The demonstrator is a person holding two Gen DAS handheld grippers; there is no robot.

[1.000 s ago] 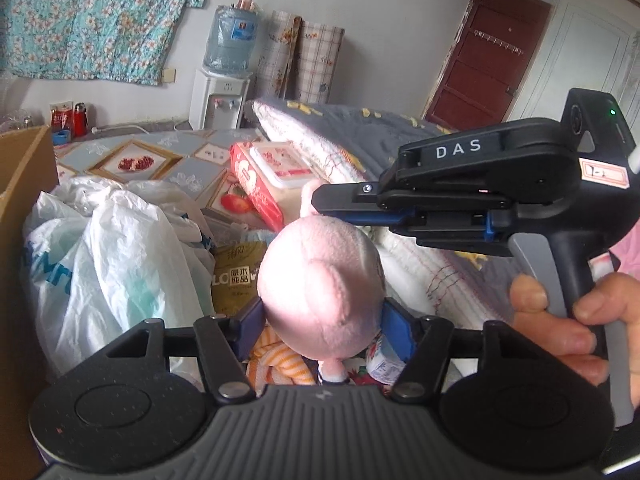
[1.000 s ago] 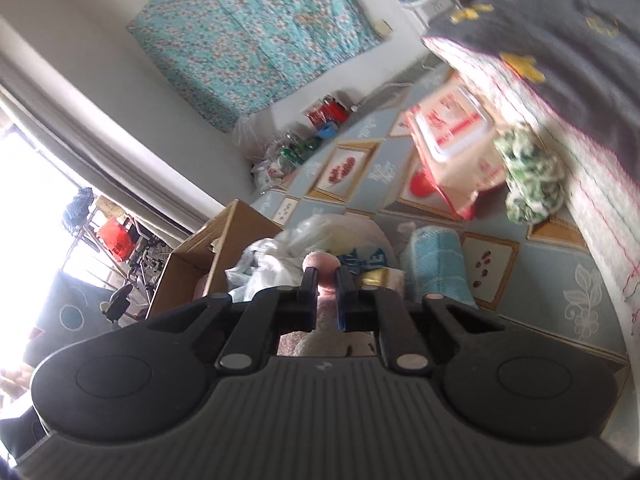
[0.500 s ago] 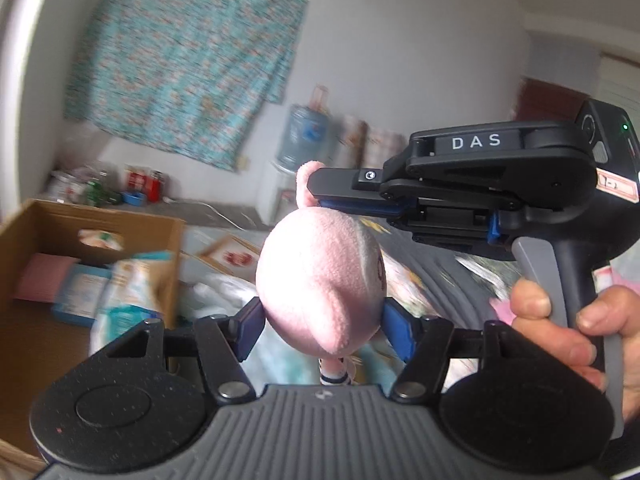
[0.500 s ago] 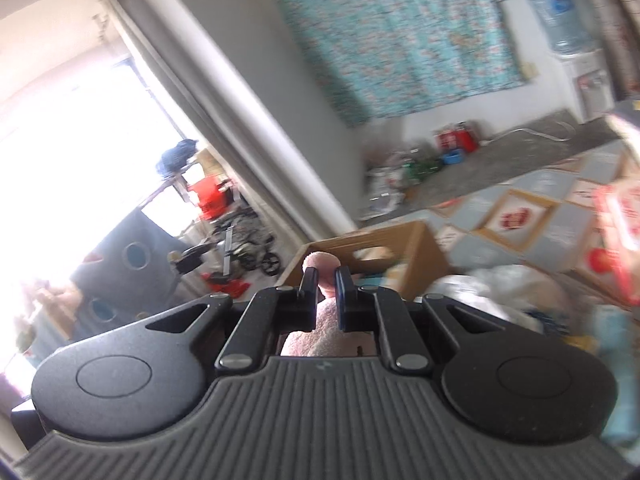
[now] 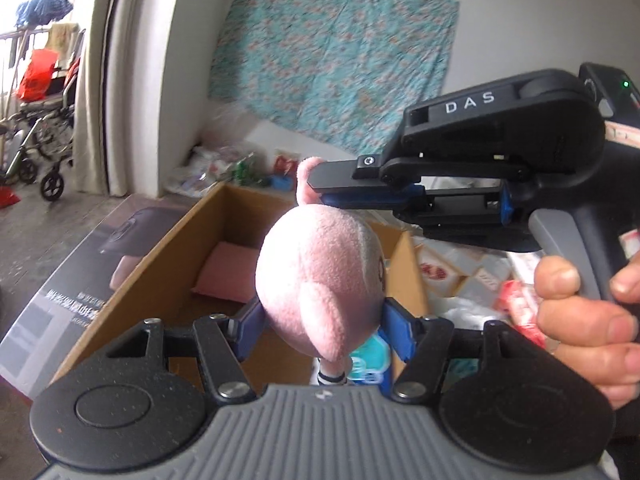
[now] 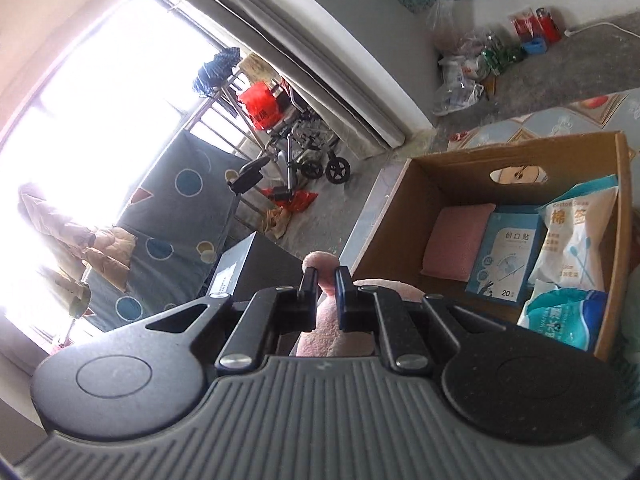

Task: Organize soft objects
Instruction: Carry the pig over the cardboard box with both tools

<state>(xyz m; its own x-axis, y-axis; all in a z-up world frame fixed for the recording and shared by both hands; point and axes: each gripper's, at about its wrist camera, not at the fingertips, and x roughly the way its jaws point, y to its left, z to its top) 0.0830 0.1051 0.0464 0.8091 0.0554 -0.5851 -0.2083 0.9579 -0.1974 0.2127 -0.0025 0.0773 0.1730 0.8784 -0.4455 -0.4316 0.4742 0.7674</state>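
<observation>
A pink plush toy (image 5: 320, 276) hangs in the air, held by both grippers. My left gripper (image 5: 320, 322) is shut on its round head, one blue pad on each side. My right gripper (image 5: 312, 182) comes in from the right and is shut on the toy's ear (image 5: 306, 178); in the right wrist view the same ear (image 6: 322, 268) is pinched at the right gripper (image 6: 324, 280). Below and behind the toy stands an open cardboard box (image 5: 188, 240), also seen in the right wrist view as the box (image 6: 400, 216).
Inside the box lie a pink pad (image 6: 456, 240), a blue plaster packet (image 6: 506, 254), a cotton swab bag (image 6: 576, 236) and a wipes pack (image 6: 564, 316). A dark flat carton (image 5: 72, 280) lies left of the box. A wheelchair (image 6: 304, 140) stands by the curtain.
Both grippers swung left together with the plush toy, away from the bed and plastic bags. The cardboard box has come from the left edge to directly below the toy.
</observation>
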